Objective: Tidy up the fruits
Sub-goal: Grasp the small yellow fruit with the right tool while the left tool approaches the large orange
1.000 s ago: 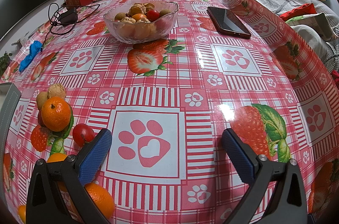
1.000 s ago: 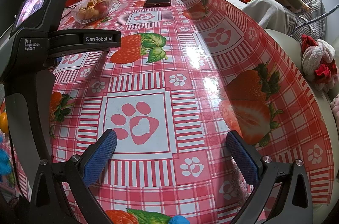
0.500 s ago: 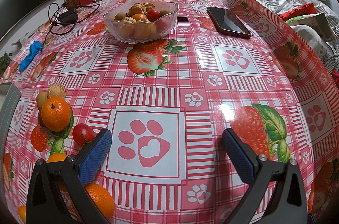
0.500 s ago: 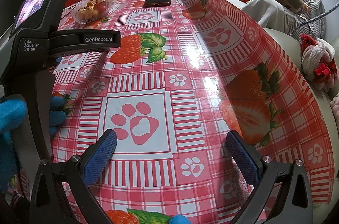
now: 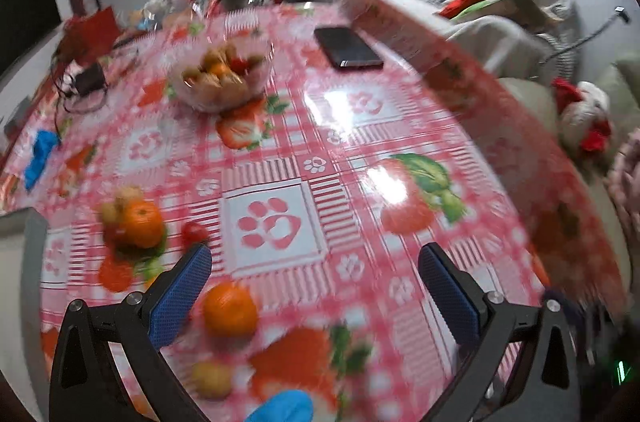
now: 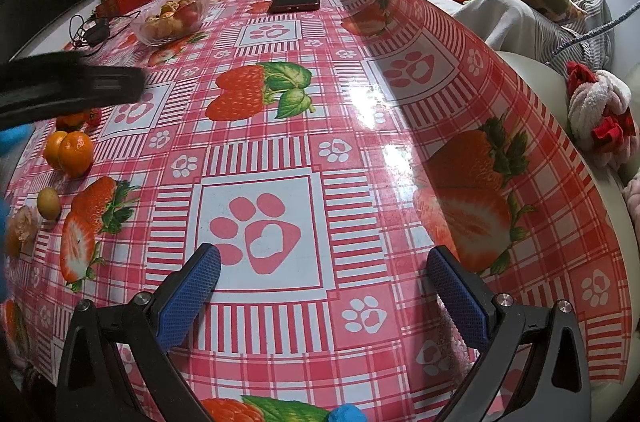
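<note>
In the blurred left wrist view, the left gripper (image 5: 314, 274) hangs with fingers spread wide and empty above the tablecloth (image 5: 360, 126); a mandarin (image 5: 230, 309) lies just beside its left finger, the glass fruit bowl (image 5: 222, 78) far beyond. In the right wrist view, the right gripper (image 6: 322, 276) is likewise wide and empty, with two mandarins (image 6: 70, 150) well left.

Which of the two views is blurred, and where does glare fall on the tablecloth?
Left wrist view: motion-blurred throughout, so the glass fruit bowl looks smeared. Right wrist view: sharp, with glare on the glossy red checked tablecloth; glare in the left view too.
</note>
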A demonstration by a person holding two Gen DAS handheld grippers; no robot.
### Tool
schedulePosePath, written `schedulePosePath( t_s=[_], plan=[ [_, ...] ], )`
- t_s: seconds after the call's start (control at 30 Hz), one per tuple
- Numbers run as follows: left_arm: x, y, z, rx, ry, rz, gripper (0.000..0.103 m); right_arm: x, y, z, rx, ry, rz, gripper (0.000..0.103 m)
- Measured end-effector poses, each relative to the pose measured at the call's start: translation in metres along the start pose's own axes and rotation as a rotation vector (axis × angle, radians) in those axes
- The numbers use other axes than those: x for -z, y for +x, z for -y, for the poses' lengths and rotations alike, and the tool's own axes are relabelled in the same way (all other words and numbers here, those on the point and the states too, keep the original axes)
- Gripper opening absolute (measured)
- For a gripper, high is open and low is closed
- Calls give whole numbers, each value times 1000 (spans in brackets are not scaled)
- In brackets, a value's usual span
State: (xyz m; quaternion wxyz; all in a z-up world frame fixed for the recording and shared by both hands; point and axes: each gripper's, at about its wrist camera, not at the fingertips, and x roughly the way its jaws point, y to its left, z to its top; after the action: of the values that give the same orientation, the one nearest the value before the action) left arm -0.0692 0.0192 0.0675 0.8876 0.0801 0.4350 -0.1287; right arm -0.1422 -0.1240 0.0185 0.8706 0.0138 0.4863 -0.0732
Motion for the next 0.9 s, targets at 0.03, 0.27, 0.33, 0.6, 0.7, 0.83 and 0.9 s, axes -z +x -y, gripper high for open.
schedulePosePath(
  t_s=[0.03,0.27,0.33,0.6,0.7,0.83,0.9],
  plan=[
    [1,-7,-4,-15,12,6,103,0,0,0,0,0,0,103],
    [55,-52,-94,-103,-105,15,103,-1,0,-1,11,12,-21,103],
    [79,-54,-111,-110,-141,-6,103,-3,0,-4,23,35,-51,103],
    [127,-41,-129,-133,-137,-76,103,12,-14,-62,-79,-51,-70,103],
    [130,-32,-131,-141,-153,-88,103,17,-15,-78,-83,-85,-71,103],
    [129,-18,-144,-139,-199,-109,103,20,-14,-86,-75,-98,-74,103],
    [128,-13,-147,-143,-206,-113,103,18,-13,-88,-74,-94,-76,103]
  ],
)
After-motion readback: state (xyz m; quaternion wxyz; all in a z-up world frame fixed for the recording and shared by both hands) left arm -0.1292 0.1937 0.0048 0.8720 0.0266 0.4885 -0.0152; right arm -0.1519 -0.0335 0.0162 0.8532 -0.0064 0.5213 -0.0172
